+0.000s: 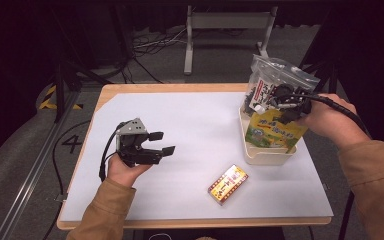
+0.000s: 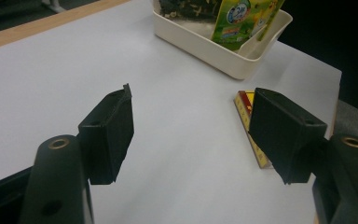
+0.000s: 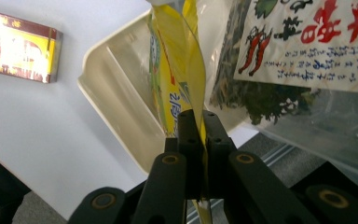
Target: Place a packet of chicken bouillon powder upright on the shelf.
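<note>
High view: right tool grips yellow-green packet standing in cream tub at desk right; left tool wide, empty.
Left gripper view: red-yellow box by right jaw.
Right gripper view: jaws pinch packet edge.

On the floor left of my table I read a painted "4". The clear bag's white label carries red and blue East Asian print — too small for me to read. Yellow packet and small box — lettering blurred.
</note>
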`<state>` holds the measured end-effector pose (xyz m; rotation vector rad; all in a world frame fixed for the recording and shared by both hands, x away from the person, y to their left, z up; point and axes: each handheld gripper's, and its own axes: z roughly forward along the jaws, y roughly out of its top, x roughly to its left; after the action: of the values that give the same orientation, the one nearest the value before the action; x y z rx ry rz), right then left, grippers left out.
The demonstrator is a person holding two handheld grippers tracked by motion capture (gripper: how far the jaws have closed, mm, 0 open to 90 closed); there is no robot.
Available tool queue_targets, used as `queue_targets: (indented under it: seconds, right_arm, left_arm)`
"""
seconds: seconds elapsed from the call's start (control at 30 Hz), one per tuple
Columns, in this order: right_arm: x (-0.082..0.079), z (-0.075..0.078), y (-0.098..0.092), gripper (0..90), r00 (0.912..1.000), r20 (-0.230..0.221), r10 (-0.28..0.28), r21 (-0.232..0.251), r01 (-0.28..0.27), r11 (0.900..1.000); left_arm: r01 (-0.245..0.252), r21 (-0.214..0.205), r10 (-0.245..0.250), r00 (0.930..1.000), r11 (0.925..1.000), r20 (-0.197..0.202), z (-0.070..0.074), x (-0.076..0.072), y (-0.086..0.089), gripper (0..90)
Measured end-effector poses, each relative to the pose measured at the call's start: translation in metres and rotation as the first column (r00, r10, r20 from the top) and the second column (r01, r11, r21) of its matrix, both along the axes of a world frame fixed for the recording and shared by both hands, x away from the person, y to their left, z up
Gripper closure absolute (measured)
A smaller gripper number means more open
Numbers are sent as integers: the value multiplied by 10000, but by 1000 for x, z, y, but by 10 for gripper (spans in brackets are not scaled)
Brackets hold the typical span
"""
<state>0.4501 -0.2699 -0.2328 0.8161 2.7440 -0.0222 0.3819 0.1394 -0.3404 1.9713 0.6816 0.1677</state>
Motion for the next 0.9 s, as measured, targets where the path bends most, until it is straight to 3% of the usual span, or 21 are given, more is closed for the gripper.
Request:
queue_targets:
  seconds: [0.3, 0.57, 0.6, 0.8, 0.9]
  right_arm:
    - [0, 0, -1, 803, 9999, 164, -35, 342, 29, 9994]
    - [0, 3, -7, 655, 9989, 443, -146, 981, 102, 9951]
    - [-2, 6, -10, 594, 9980, 625, -49, 1183, -26, 9930]
    - [-13, 19, -15, 533, 9909, 1345, -19, 1943, -245, 9806]
    - [-23, 27, -19, 525, 9843, 1763, -35, 2556, -424, 9658]
  left_arm:
    - [92, 74, -91, 9998, 9999, -177, -2, 0, -5, 305]
    - [214, 178, -210, 9995, 9996, -245, -4, 2, -8, 294]
    - [203, 181, -197, 9994, 9996, -294, -4, 2, -9, 294]
    - [308, 221, -301, 9991, 9993, -310, -5, 3, -15, 281]
    - [373, 290, -363, 9988, 9989, -343, -6, 3, -19, 276]
